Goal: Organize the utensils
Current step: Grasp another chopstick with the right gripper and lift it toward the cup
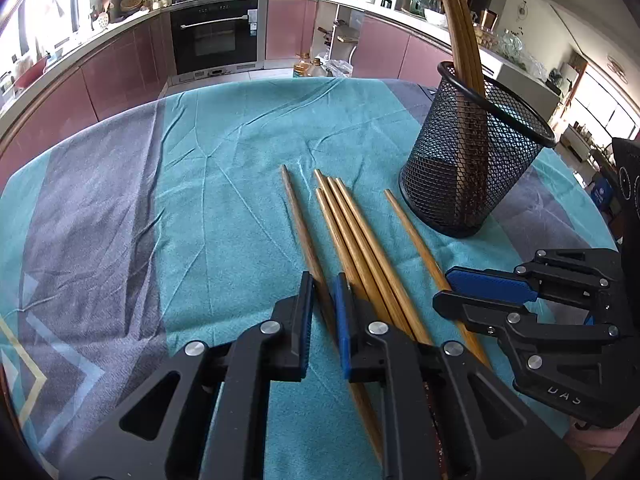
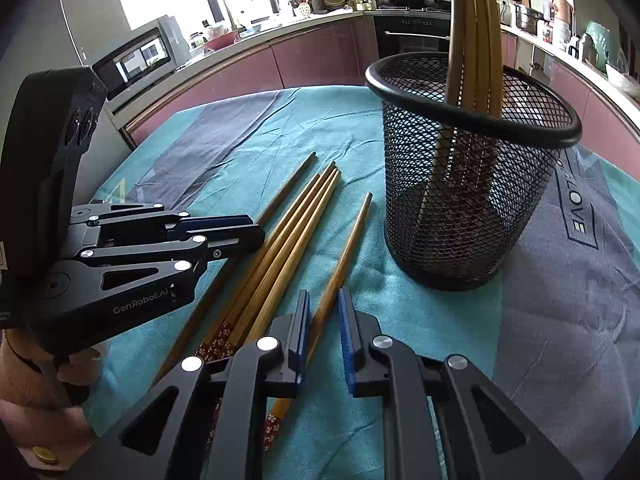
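Several wooden chopsticks (image 1: 360,240) (image 2: 288,232) lie side by side on the teal tablecloth. A darker chopstick (image 1: 296,208) (image 2: 288,180) lies left of them, and my left gripper (image 1: 323,280) (image 2: 256,230) is shut on it near the cloth. A single chopstick (image 1: 408,224) (image 2: 352,232) lies to the right of the bundle, and my right gripper (image 2: 324,296) (image 1: 442,288) is shut on it. The black mesh holder (image 1: 460,184) (image 2: 460,220) stands upright to the right, beyond the single chopstick. Several chopsticks (image 1: 464,40) (image 2: 476,40) lean inside it.
The tablecloth (image 1: 220,200) has wrinkles and grey bands at left and right. A hand (image 2: 76,364) holds the left gripper's handle. Pink kitchen cabinets and an oven (image 1: 216,36) stand beyond the table's far edge.
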The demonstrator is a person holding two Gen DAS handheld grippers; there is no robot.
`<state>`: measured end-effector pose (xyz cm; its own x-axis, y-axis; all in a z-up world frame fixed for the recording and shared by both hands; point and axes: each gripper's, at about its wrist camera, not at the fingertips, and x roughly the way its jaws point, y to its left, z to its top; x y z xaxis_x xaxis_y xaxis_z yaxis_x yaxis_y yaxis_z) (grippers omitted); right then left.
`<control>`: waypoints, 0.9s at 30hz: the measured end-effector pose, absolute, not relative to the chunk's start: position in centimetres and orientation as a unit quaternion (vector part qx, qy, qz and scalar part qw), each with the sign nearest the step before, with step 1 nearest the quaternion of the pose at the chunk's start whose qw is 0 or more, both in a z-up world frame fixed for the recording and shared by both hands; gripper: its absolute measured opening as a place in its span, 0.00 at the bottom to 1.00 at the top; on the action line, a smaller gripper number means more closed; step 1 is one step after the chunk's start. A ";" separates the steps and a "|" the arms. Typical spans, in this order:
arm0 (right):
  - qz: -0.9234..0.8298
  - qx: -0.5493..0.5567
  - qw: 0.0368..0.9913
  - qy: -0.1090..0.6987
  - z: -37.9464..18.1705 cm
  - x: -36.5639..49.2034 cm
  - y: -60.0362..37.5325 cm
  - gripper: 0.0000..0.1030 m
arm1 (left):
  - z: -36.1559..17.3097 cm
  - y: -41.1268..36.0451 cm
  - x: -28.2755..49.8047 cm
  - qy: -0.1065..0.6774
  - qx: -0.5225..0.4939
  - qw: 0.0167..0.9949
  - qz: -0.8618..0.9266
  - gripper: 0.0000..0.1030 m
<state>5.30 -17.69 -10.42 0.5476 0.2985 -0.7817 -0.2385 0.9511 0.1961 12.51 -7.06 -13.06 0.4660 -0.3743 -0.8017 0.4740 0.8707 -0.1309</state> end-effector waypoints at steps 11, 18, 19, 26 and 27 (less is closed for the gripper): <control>0.164 0.083 0.874 0.449 -10.1 4.6 -19.8 0.06 | -12.8 -5.7 11.3 0.451 0.025 0.857 -0.247 0.07; 0.191 0.077 0.874 0.441 -9.3 4.2 -19.3 0.06 | -12.4 -5.2 9.7 0.450 0.029 0.849 -0.275 0.07; 0.193 0.075 0.873 0.442 -9.3 4.3 -19.1 0.06 | -12.5 -5.4 9.6 0.451 0.031 0.848 -0.276 0.07; 0.188 0.061 0.867 0.458 -10.0 4.9 -18.2 0.08 | -12.8 -5.8 10.0 0.460 0.053 0.842 -0.278 0.11; 0.187 0.062 0.866 0.459 -10.2 4.9 -18.2 0.08 | -12.9 -5.8 10.2 0.461 0.051 0.841 -0.278 0.13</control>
<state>4.91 -18.24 -10.16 0.5078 0.3811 -0.7726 -0.2668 0.9223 0.2796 10.24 -5.79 -12.85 0.4196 -0.4205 -0.8044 0.5149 0.8401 -0.1706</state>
